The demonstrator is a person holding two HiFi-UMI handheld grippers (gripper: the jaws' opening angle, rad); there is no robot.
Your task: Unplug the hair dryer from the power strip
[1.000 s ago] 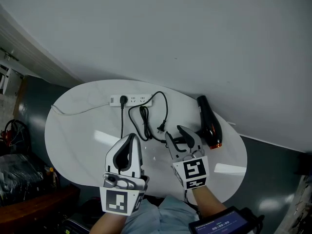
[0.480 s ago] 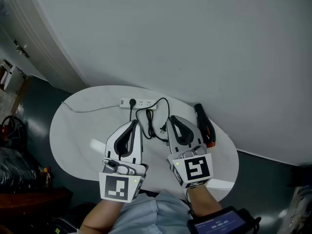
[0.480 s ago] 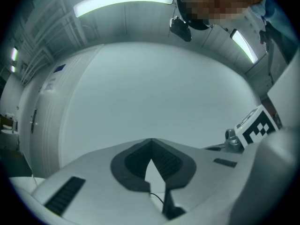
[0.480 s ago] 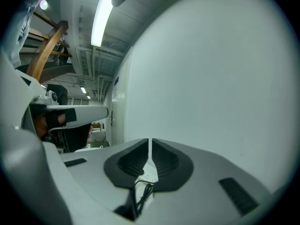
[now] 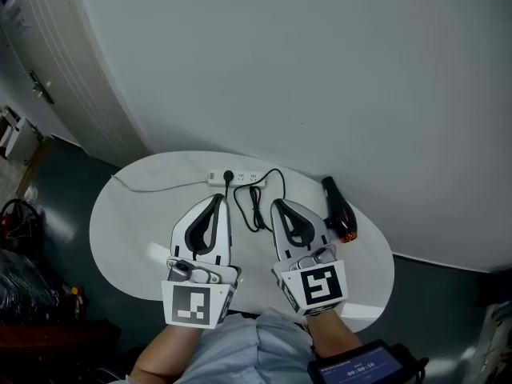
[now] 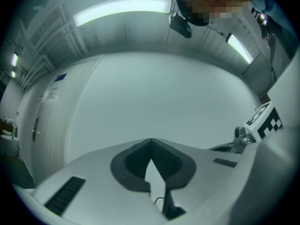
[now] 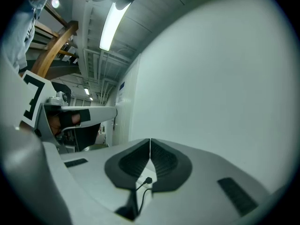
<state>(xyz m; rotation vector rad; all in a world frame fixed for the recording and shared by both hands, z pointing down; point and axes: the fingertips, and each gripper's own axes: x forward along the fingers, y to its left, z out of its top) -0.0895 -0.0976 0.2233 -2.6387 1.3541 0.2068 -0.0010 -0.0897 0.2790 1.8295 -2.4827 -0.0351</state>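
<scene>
White table point(image 5: 136, 214): hair dryer point(image 5: 338, 208) at rt edge, cord point(image 5: 258, 206) slack just short of power strip point(image 5: 242, 178). R gripper point(image 5: 276, 205) jaws just closed on nothing, raised off cord; L gripper point(image 5: 218, 199) jaws together, empty. Unplug likely done.

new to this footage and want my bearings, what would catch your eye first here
Two grippers fill the foreground of the head view: the left gripper and the right gripper, both shut and empty, the right's jaws having just closed. Beyond them, on the white oval table, lie a white power strip with a black plug in it, a looped black cord, and a black hair dryer toward the right.
</scene>
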